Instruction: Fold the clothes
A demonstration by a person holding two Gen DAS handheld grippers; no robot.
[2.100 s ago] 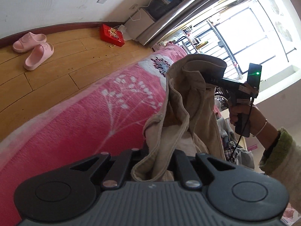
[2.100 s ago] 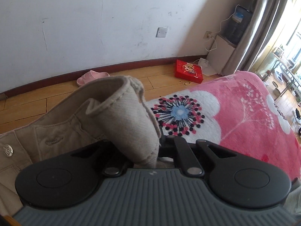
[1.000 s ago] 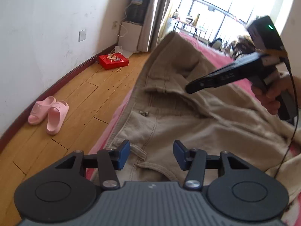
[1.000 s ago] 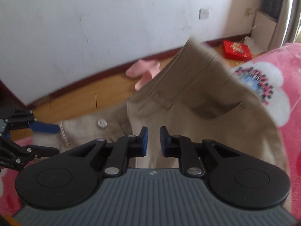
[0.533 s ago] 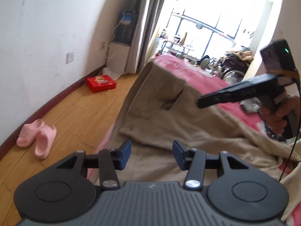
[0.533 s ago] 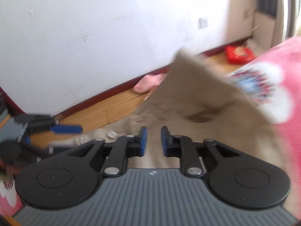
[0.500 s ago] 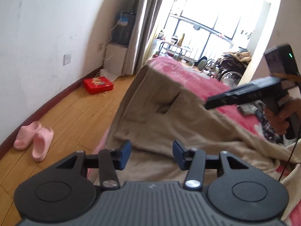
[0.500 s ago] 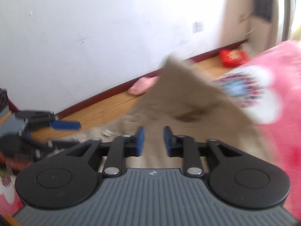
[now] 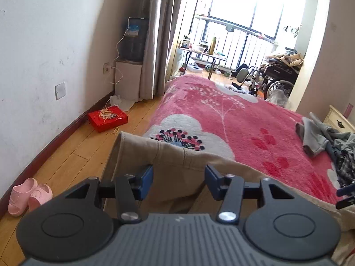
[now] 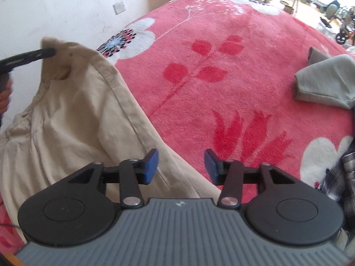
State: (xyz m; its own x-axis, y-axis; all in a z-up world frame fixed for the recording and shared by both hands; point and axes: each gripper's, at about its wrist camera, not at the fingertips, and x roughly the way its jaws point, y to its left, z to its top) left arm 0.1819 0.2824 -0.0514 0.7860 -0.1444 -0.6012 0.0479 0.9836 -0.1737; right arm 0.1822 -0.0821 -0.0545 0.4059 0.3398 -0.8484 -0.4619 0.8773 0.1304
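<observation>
Through the left wrist camera I see my left hand-held gripper (image 9: pixel 178 182) with its blue-padded fingers spread apart and nothing between them. It hovers over the beige trousers (image 9: pixel 177 168), which lie spread on the near corner of the bed (image 9: pixel 244 124), one edge of the cloth reaching the bed's side by the wooden floor (image 9: pixel 73 159). The bed carries a pink blanket with white flowers.

From the right wrist camera, my right hand-held gripper (image 10: pixel 180 166) is likewise wide open and empty. Its left finger sits over the trousers (image 10: pixel 73 122), its right finger over bare pink blanket (image 10: pixel 221 77). In this view the tip of the left hand-held gripper shows at the far corner of the trousers; I cannot tell whether it touches the cloth there.

A grey garment (image 10: pixel 326 82) lies crumpled further along the bed, well apart from the trousers, with a plaid piece (image 10: pixel 341 177) beside it. On the floor by the wall I see pink slippers (image 9: pixel 26 196) and a red box (image 9: pixel 107 118).
</observation>
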